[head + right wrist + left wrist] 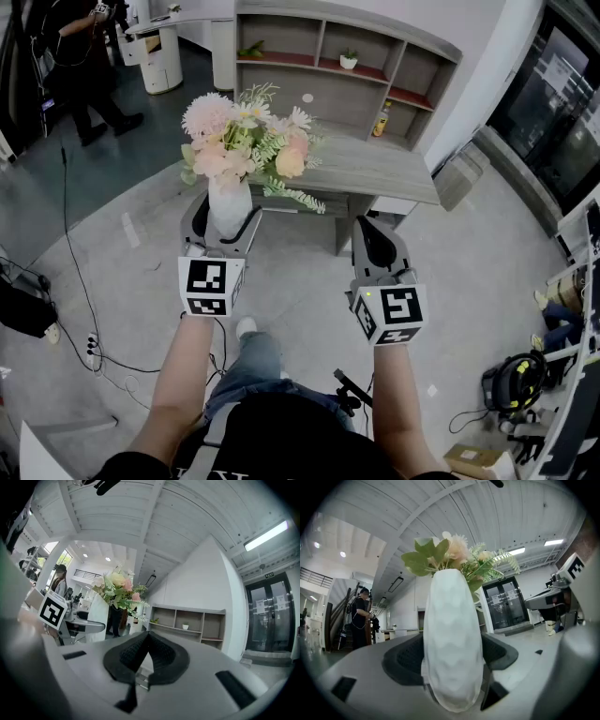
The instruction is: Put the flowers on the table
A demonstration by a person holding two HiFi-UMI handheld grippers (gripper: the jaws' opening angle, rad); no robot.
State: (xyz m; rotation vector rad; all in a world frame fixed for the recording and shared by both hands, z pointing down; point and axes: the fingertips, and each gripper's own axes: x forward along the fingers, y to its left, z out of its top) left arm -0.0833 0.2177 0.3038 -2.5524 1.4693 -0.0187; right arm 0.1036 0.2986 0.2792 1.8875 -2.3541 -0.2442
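Note:
A white textured vase (228,203) holds a bunch of pink, peach and white flowers (246,141) with green fern leaves. My left gripper (225,223) is shut on the vase's body, which stands upright and fills the space between the dark pads (404,658) in the left gripper view, with the flowers (454,555) above. My right gripper (379,242) is level beside it, shut and empty, its pads (161,656) meeting. The grey wooden table (384,171) lies just ahead of both grippers. From the right gripper view the vase (97,617) shows at the left.
A shelf unit (375,52) with a small potted plant (348,60) and a bottle (381,119) stands behind the table. A person (80,56) stands at the far left. Cables (80,281) trail over the grey floor; a cardboard box (461,173) sits right of the table.

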